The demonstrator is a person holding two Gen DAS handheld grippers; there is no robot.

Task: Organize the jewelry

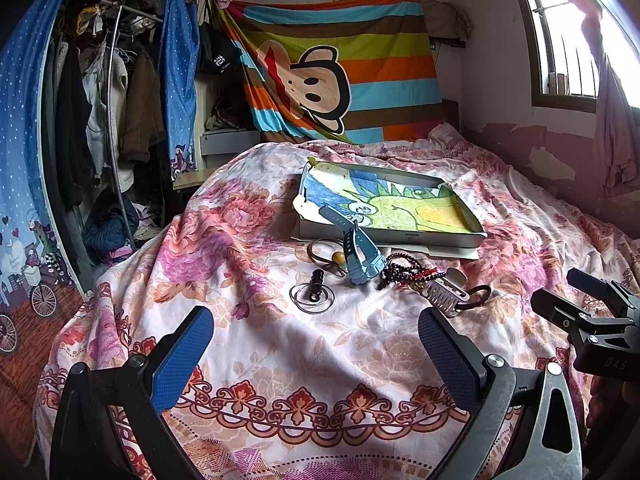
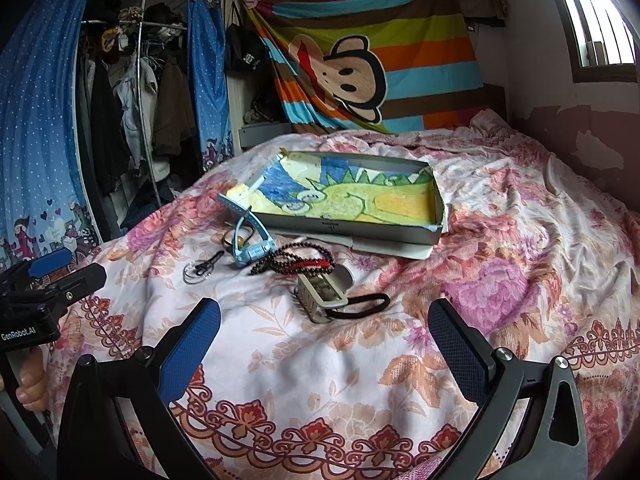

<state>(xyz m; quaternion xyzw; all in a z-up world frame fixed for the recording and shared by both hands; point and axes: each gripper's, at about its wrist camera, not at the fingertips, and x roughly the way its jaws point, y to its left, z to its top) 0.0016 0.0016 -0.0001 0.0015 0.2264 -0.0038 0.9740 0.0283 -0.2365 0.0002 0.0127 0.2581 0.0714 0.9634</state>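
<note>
— What did the jewelry lie on, and what was it made of?

— A bed under a wrinkled floral quilt [image 1: 360,344] in pink, orange and white. The landmark was a shallow rectangular cardboard tray [image 1: 448,237] lined with a crayon drawing in blue, green and yellow. Just in front of the tray's near wall stood a pale blue plastic watch [image 1: 362,254] on edge, its perforated strap leaning up over the tray's corner. Right of the watch, still in front of the tray, lay a tangled string of small dark beads with a red cord [image 1: 404,270]. Nearer than the beads sat a ribbed silver metal clip [image 1: 442,298], touching a black elastic loop [image 1: 478,294]. Left of the watch lay a thin brown cord with a round amber bead [image 1: 339,258], and nearer than that, two thin silvery wire rings with a small black clasp [image 1: 313,296].

— Any writing?

— "GenRobot.AI" on the left gripper's body in the right wrist view, "DAS" on the right one's in the left wrist view. The label on the tray's wall was too small to read.

— And the grippers?

— The left gripper [image 1: 316,344] hovered low over the quilt, well short of the tray, its blue textured pads spread wide and empty. The right gripper [image 2: 324,336] was posed likewise, spread wide, with the metal clip between its tips farther off. Fingers [image 2: 30,384] wrapped the left handle.
</note>
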